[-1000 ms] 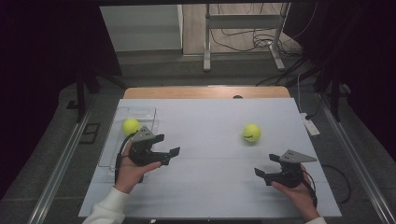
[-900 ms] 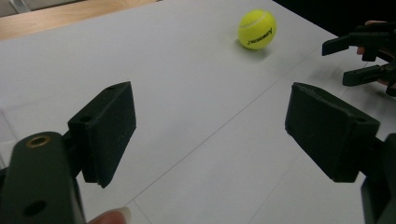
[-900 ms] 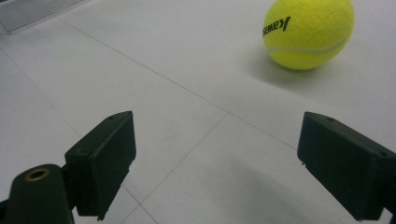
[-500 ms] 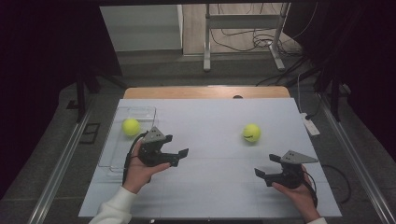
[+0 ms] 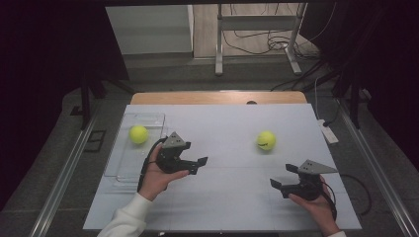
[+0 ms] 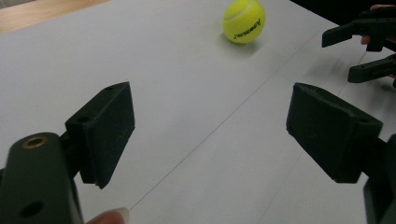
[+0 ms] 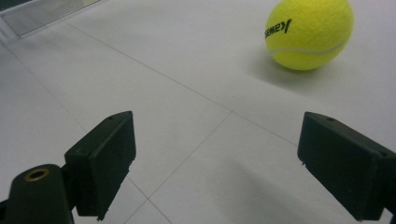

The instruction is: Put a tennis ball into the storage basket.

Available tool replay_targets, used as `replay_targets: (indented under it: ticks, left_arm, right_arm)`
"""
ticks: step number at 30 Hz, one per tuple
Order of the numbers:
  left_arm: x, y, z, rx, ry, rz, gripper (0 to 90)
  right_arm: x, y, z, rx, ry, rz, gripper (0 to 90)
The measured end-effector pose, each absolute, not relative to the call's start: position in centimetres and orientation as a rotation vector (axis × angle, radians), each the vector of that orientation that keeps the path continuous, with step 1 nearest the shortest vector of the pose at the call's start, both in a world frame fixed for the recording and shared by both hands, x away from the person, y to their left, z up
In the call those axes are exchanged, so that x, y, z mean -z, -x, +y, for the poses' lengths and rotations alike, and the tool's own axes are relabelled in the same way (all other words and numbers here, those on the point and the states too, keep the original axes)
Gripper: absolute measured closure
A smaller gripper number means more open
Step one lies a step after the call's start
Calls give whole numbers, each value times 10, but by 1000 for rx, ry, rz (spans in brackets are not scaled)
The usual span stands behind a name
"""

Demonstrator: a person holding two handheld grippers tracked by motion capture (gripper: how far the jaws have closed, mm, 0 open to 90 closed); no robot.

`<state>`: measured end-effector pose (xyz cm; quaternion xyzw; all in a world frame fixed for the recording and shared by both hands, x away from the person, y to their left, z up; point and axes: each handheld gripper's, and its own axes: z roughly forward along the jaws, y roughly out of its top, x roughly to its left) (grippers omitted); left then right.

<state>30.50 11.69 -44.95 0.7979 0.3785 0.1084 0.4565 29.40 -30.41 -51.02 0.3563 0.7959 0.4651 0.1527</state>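
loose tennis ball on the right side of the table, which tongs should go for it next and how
Probably the right tongs: ease them forward and a little toward the left until the tennis ball sits between the jaws. They are open and empty, and in the right gripper view the ball lies close ahead, off to the right of the gap. The left tongs are also open but farther from it.

White table (image 5: 222, 197), one tennis ball (image 5: 266, 140) sitting mid-right, another ball (image 5: 138, 134) resting inside the clear tray (image 5: 118, 170) at left

Lab/test rig: white table (image 5: 222, 197), dark curtains (image 5: 44, 74), floor cables (image 5: 257, 42), metal stand (image 5: 257, 29).
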Motion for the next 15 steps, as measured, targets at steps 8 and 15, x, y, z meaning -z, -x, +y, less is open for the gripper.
replay_targets:
  ticks: [8,15]
  left_arm:
    - [448,-309,110,-265,-1963,933,162]
    - [449,-315,101,-251,-1971,928,162]
  right_arm:
    - [510,-294,-302,-1335,-1025,2285,123]
    - [510,-295,-300,-1337,-1016,2290,123]
